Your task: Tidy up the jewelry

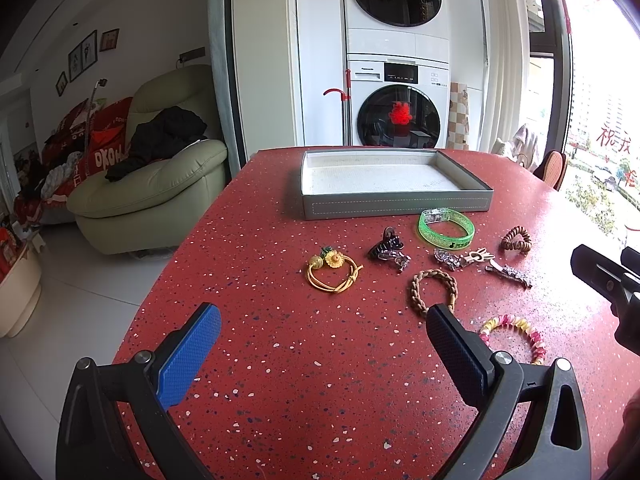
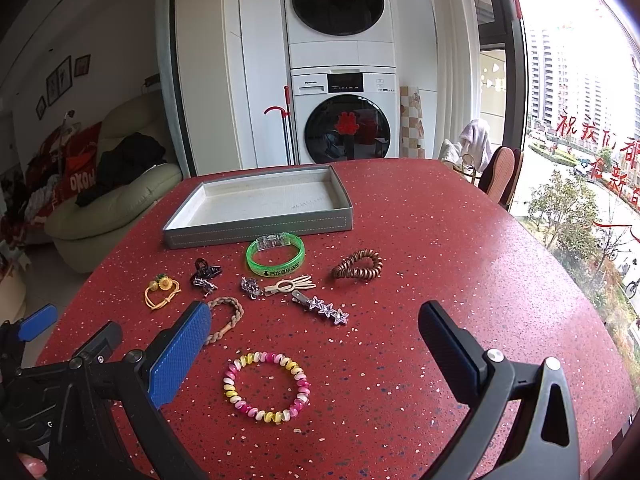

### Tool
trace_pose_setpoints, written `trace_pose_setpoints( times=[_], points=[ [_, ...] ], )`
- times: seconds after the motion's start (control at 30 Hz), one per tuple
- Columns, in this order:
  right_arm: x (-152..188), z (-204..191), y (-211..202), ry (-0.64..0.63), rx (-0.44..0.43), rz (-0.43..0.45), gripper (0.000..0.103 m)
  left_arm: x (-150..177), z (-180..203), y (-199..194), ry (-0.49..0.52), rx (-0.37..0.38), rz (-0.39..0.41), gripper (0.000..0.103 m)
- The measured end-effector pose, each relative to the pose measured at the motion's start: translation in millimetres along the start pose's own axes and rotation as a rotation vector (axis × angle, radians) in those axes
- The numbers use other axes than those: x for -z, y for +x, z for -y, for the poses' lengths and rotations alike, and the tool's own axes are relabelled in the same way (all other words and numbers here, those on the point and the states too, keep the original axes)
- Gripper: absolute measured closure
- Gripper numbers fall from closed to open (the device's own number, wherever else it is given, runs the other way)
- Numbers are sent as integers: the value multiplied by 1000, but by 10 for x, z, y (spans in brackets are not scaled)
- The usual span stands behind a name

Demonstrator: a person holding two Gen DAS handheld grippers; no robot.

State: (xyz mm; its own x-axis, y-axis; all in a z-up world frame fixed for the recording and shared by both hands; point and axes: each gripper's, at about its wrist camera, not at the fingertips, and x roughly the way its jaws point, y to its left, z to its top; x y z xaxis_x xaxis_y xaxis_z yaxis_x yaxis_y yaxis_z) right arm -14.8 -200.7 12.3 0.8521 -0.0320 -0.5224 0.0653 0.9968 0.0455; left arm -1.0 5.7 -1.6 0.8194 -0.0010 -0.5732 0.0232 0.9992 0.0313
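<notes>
Jewelry lies scattered on a red speckled table [image 1: 280, 360] in front of an empty grey tray [image 1: 396, 202] [image 2: 256, 230]. I see a yellow flower hair tie [image 1: 334, 274] [image 2: 161, 291], a black claw clip [image 1: 388, 249] [image 2: 205, 275], a green bangle [image 1: 446, 229] [image 2: 275, 255], a brown spiral tie [image 1: 516, 240] [image 2: 357, 266], a braided brown bracelet [image 1: 433, 290] [image 2: 226, 318], a star clip [image 2: 322, 307] and a pink-yellow beaded bracelet [image 2: 267, 387] [image 1: 516, 336]. My left gripper [image 1: 322, 330] hovers open over bare table. My right gripper [image 2: 314, 330] is open above the beaded bracelet.
A pale green armchair [image 1: 152, 184] with dark clothes stands left of the table. Stacked washing machines [image 1: 396, 92] sit behind the tray. A window [image 2: 580, 120] runs along the right, with a chair back [image 2: 500, 174] at the table's far right edge.
</notes>
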Motion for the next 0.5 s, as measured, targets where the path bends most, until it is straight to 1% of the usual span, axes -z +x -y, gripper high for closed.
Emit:
trace_pose_setpoints(
  times=[0.5],
  points=[
    [33, -27, 7, 1, -3, -9, 0, -1, 22, 15, -1, -2, -7, 0]
  ],
)
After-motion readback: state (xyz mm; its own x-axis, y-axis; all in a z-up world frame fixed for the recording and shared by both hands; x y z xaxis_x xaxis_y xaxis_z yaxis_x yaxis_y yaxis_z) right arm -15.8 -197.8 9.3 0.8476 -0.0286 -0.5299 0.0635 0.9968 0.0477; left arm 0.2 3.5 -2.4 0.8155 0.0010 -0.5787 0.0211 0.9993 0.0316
